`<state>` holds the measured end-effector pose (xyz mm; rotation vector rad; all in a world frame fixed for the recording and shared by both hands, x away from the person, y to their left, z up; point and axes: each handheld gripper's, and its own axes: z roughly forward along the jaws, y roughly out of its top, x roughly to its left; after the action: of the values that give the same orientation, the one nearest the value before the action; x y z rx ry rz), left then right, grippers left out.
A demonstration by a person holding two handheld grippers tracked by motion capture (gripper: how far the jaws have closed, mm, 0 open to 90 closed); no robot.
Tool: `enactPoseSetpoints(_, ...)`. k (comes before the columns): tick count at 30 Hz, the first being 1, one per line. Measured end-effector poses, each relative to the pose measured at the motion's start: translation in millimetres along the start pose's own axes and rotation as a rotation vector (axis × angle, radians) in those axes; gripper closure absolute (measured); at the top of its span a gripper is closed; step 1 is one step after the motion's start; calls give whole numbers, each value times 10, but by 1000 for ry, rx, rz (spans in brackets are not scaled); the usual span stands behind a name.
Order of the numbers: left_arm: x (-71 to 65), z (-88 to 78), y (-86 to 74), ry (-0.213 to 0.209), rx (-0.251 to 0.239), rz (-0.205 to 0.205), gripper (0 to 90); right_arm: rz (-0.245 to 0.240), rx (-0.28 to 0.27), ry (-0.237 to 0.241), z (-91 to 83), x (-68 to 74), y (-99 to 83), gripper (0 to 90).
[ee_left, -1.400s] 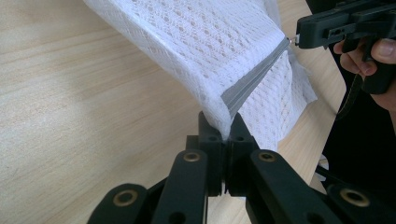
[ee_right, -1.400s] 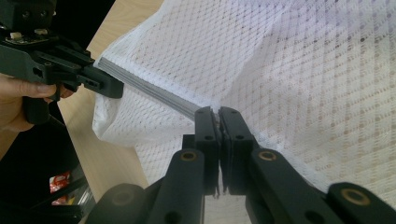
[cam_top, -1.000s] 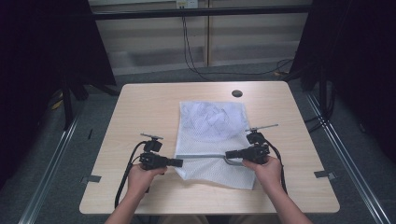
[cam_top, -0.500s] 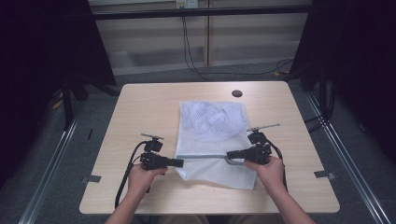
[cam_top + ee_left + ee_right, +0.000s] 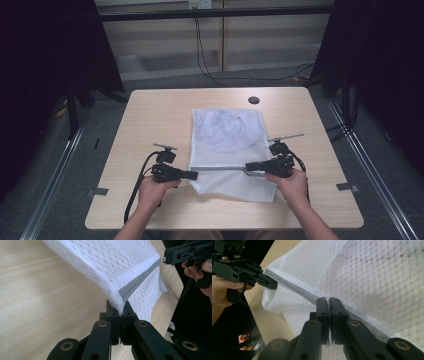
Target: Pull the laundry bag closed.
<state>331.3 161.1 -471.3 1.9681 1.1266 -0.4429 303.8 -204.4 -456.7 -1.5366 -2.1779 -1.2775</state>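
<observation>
High view: a white mesh laundry bag (image 5: pixel 227 150) is spread at the table (image 5: pixel 150 115) centre, w/ a grey zipper (image 5: pixel 220 169) across its near part. Left gripper (image 5: pixel 194 175) is held at the zipper's left end, right gripper (image 5: pixel 248 167) at its right end.

Left gripper view: jaws are clamped on the bag's corner (image 5: pixel 117 302).

Right gripper view: jaws are closed on the zipper's pull end (image 5: pixel 327 299).

1. The mesh laundry bag (image 5: pixel 227 150) is white open-weave netting cloth, rough-textured.
2. Its zipper tape (image 5: pixel 140 282) is smooth grey fabric.
3. The counter (image 5: pixel 150 115) is pale, matt wood-grain laminate.
4. Each tool (image 5: pixel 119 312) (image 5: pixel 329 305) looks like matt black plastic with brass-coloured rivets.
</observation>
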Motion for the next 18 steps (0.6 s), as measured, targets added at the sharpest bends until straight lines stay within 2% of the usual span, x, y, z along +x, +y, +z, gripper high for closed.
enactPoseSetpoints(2, 5, -6, 2, -3, -7, -8, 884, 12, -7, 2, -20, -20, -5, 870)
enactPoseSetpoints(18, 9, 9, -1, 6, -3, -5, 884, 8, 0, 6, -31, -45, -18, 870)
